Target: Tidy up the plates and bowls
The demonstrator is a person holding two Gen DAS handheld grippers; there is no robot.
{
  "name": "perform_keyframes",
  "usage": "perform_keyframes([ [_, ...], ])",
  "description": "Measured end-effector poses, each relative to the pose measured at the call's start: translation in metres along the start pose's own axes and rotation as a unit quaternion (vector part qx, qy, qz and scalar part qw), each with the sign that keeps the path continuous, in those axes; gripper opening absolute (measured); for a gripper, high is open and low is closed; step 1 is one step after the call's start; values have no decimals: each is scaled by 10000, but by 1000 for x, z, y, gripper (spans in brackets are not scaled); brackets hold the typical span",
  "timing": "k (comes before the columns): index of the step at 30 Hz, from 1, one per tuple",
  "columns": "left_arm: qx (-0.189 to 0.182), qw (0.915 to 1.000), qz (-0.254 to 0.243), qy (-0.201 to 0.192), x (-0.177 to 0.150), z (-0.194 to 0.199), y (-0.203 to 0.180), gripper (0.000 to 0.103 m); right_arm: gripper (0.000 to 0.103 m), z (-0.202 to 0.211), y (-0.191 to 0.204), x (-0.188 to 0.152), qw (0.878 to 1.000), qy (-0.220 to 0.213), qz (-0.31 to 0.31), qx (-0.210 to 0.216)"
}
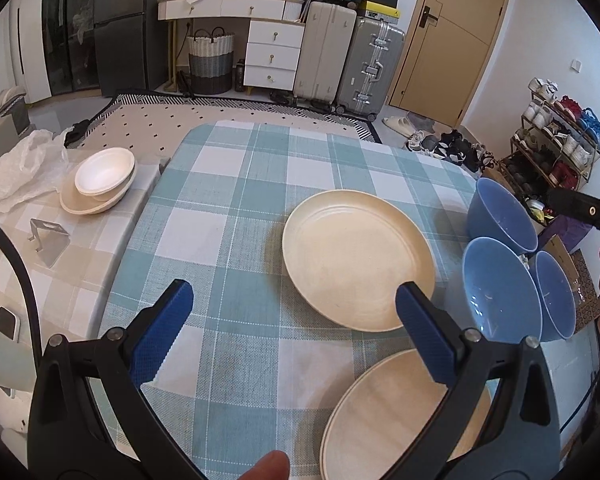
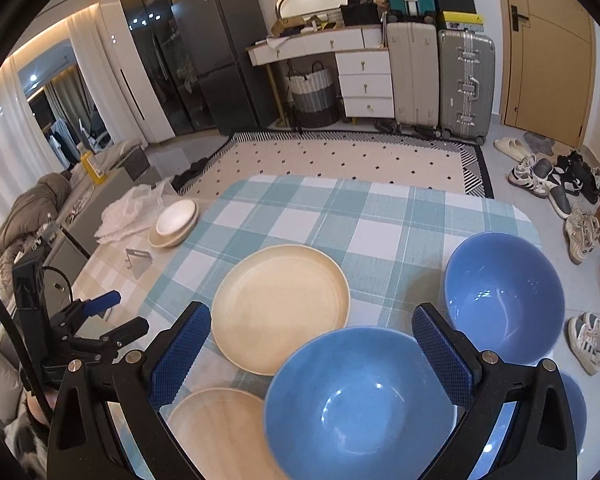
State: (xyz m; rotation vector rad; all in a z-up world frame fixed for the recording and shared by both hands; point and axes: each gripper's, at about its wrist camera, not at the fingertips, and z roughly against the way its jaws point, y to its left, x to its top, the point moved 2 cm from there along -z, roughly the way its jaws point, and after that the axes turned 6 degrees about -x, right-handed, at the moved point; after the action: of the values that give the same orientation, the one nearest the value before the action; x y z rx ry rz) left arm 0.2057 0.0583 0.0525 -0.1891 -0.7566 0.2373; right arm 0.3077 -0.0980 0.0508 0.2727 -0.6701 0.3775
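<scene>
Two cream plates lie on the checked tablecloth: a far plate (image 1: pixel 358 258) (image 2: pixel 280 308) and a near plate (image 1: pixel 400 416) (image 2: pixel 220 432). Three blue bowls stand at the table's right edge: a far bowl (image 1: pixel 500 216) (image 2: pixel 504 296), a middle bowl (image 1: pixel 500 288) (image 2: pixel 360 404) and a third bowl (image 1: pixel 556 296), mostly hidden in the right wrist view. My left gripper (image 1: pixel 294 318) is open above the cloth, its right finger over the near plate's rim. My right gripper (image 2: pixel 312 350) is open, hovering over the middle bowl. Neither holds anything.
A stack of white bowls on a cream plate (image 1: pixel 100 182) (image 2: pixel 174 224) sits on the beige cloth at left, beside crumpled plastic (image 1: pixel 20 168) and a metal stand (image 1: pixel 48 240). Shoes (image 2: pixel 580 232) and a shoe rack (image 1: pixel 556 148) lie right of the table.
</scene>
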Motion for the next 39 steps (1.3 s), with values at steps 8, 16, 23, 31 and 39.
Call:
perform_keyframes([
  [8, 119, 9995, 110, 286, 2, -39, 9, 101, 102, -46, -5, 11, 9993, 375, 39, 26],
  [16, 136, 9985, 229, 488, 1, -70, 14, 101, 102, -99, -4, 13, 9956, 912, 236, -17],
  [23, 223, 9974, 260, 627, -3, -93, 13, 101, 102, -134, -6, 17, 9899, 1347, 446, -63],
  [31, 220, 9960, 351, 788, -8, -117, 15, 101, 101, -170, -7, 15, 9837, 1671, 649, -160],
  [39, 175, 9945, 435, 936, -12, -134, 18, 100, 80, -206, -8, 5, 9727, 2202, 726, -97],
])
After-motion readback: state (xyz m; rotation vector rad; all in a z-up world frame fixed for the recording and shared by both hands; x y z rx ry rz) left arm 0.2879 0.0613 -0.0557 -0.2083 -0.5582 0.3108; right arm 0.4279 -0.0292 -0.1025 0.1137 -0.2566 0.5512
